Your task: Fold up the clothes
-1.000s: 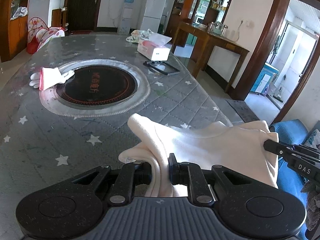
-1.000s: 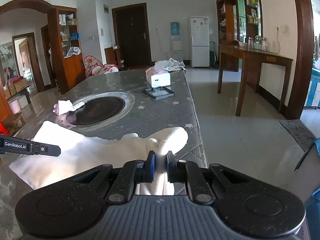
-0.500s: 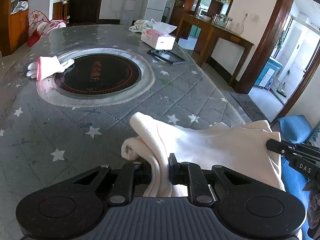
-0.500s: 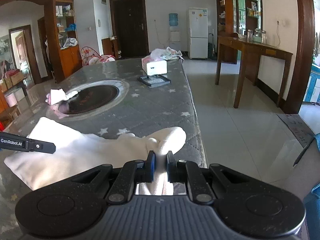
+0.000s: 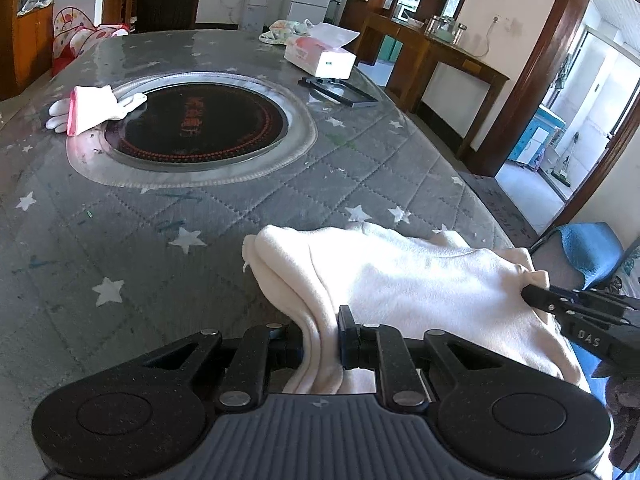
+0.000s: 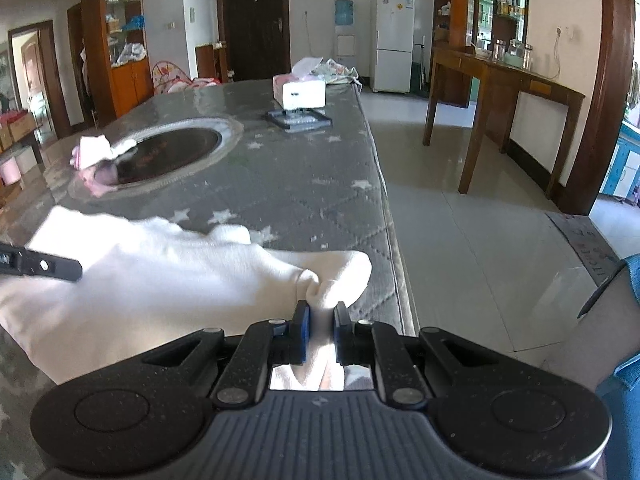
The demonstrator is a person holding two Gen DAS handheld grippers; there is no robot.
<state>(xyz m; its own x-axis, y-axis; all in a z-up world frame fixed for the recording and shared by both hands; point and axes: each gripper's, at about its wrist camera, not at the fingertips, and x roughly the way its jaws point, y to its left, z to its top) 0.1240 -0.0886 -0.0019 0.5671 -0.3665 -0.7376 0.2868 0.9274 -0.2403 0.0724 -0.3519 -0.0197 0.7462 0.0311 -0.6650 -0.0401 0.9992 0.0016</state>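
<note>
Left hand-held gripper [image 5: 322,334]: clamping a bunched edge of the cream garment [image 5: 404,284], fabric pinched between both pads.
Right hand-held gripper [image 6: 320,326]: pinching a gathered corner of the same garment [image 6: 160,276]; its tip also showing in the left wrist view at 3 o'clock [image 5: 536,294], biting the cloth's far side.
Cream garment: lying doubled over on the near end of the worktop [image 5: 132,240], stretching between the two grippers, folded edge pointing toward 11 o'clock in the left view.
Worktop: wearing a grey quilted cover with white stars.
Round cooktop [image 5: 196,124]: sitting inset in the worktop at 11 o'clock of the garment, well apart from it.
White gloves with pink cloth [image 5: 94,108]: resting on the cooktop's rim at its 9 o'clock.
Tissue box [image 5: 320,56]: standing at the far end, around 12 o'clock.
Dark tray [image 5: 340,90]: lying just in front of the tissue box.
Crumpled cloth [image 5: 286,30]: lying behind the tissue box.
</note>
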